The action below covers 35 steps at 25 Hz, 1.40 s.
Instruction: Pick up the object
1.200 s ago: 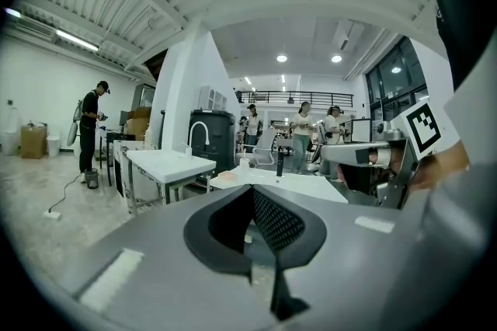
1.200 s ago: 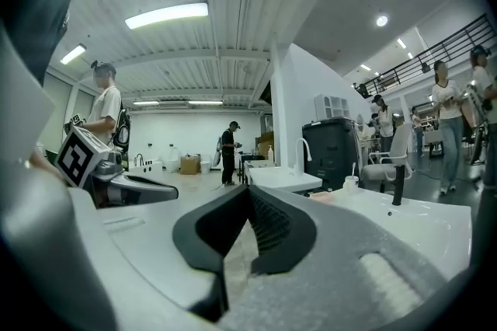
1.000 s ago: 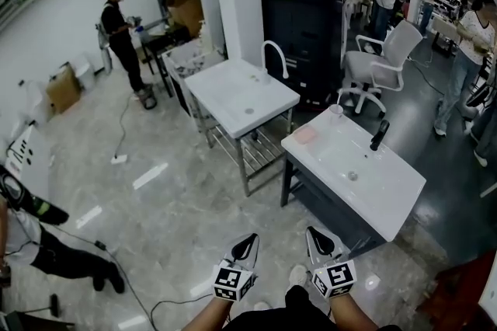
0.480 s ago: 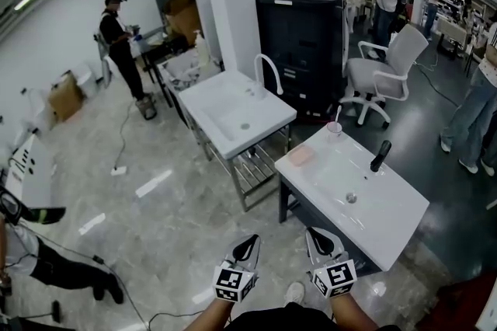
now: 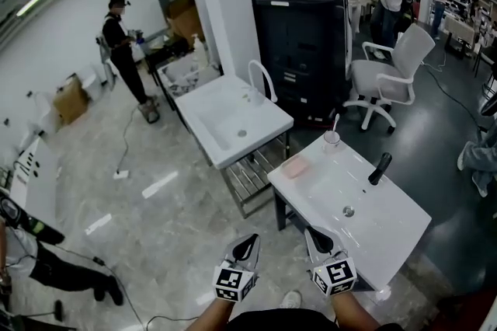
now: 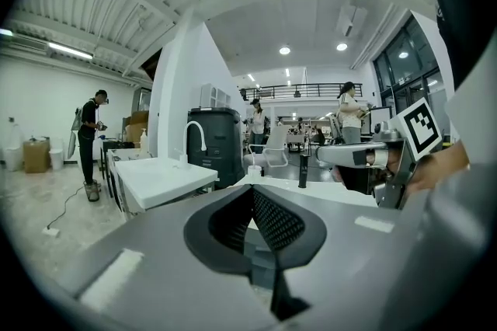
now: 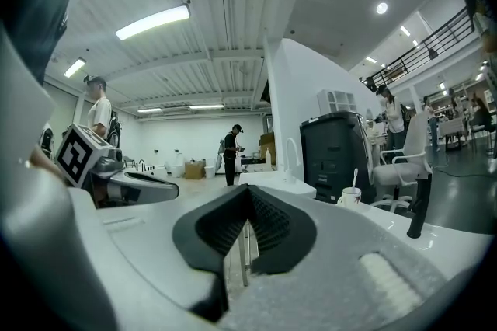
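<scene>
Both grippers are held low and side by side. The left gripper [image 5: 247,242] is seen over bare floor [image 5: 171,221], its jaws pressed together with nothing between them. The right gripper [image 5: 311,235] is pointed at the near edge of the white sink top [image 5: 388,236], its jaws likewise closed and empty.

Which object is meant cannot be told. A cup [image 5: 331,138] is stood at the far corner of that sink top, and a pink pad [image 5: 296,166] is laid near the left edge, just beside it. A black tap [image 5: 379,166] is set along the far right edge, and the middle is left bare. A second sink top [image 5: 225,120] is placed further off, with a narrow gap between the two. Wide open floor is left on the left side.
</scene>
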### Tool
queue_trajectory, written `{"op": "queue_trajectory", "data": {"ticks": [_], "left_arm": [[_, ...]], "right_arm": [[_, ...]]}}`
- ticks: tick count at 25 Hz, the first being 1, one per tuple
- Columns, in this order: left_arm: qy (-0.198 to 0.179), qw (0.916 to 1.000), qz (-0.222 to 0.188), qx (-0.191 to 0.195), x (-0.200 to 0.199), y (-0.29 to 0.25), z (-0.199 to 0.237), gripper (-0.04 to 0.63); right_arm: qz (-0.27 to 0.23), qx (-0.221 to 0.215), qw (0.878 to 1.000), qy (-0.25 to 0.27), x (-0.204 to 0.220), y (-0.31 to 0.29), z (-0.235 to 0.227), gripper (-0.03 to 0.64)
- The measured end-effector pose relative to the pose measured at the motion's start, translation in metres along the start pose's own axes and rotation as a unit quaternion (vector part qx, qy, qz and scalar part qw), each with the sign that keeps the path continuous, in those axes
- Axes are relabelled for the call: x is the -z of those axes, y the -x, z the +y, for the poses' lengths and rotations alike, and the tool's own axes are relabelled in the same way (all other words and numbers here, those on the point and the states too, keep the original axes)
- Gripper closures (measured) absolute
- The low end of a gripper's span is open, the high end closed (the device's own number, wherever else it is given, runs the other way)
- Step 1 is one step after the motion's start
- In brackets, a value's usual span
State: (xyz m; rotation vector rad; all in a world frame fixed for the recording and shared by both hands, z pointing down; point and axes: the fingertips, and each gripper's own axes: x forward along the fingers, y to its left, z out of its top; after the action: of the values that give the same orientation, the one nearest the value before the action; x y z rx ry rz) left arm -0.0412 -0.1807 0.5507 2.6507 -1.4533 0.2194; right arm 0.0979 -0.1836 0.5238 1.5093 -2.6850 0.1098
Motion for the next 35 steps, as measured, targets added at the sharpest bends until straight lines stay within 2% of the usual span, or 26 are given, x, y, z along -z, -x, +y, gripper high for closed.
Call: {"op": "queue_trajectory", "data": {"ticks": [6, 10, 18, 25, 31, 35], "left_arm": [[0.020, 0.9998, 0.003, 0.000, 0.002, -0.013, -0.012, 0.577], [0.009, 0.9999, 0.008, -0.003, 0.000, -0.025, -0.015, 0.577], [0.012, 0.9996, 0.016, 0.020, -0.001, -0.052, -0.018, 0.577], [0.012, 0.9991, 0.018, 0.035, -0.002, -0.081, 0.001, 0.577], [0.012, 0.9990, 0.017, 0.040, -0.010, -0.110, 0.035, 0.577], [0.007, 0.9986, 0.015, 0.050, -0.023, -0.133, 0.061, 0.577]], "right_arm": [[0.009, -0.004, 1.000, -0.001, -0.001, -0.002, -0.022, 0.614], [0.009, -0.001, 1.000, -0.004, 0.000, 0.000, -0.034, 0.614], [0.015, 0.018, 1.000, -0.006, 0.005, -0.002, -0.054, 0.614], [0.025, 0.028, 0.999, -0.008, 0.011, -0.030, -0.065, 0.614], [0.011, 0.047, 0.999, -0.016, -0.007, -0.076, -0.085, 0.614], [0.003, 0.057, 0.998, -0.002, -0.021, -0.105, -0.093, 0.614]]}}
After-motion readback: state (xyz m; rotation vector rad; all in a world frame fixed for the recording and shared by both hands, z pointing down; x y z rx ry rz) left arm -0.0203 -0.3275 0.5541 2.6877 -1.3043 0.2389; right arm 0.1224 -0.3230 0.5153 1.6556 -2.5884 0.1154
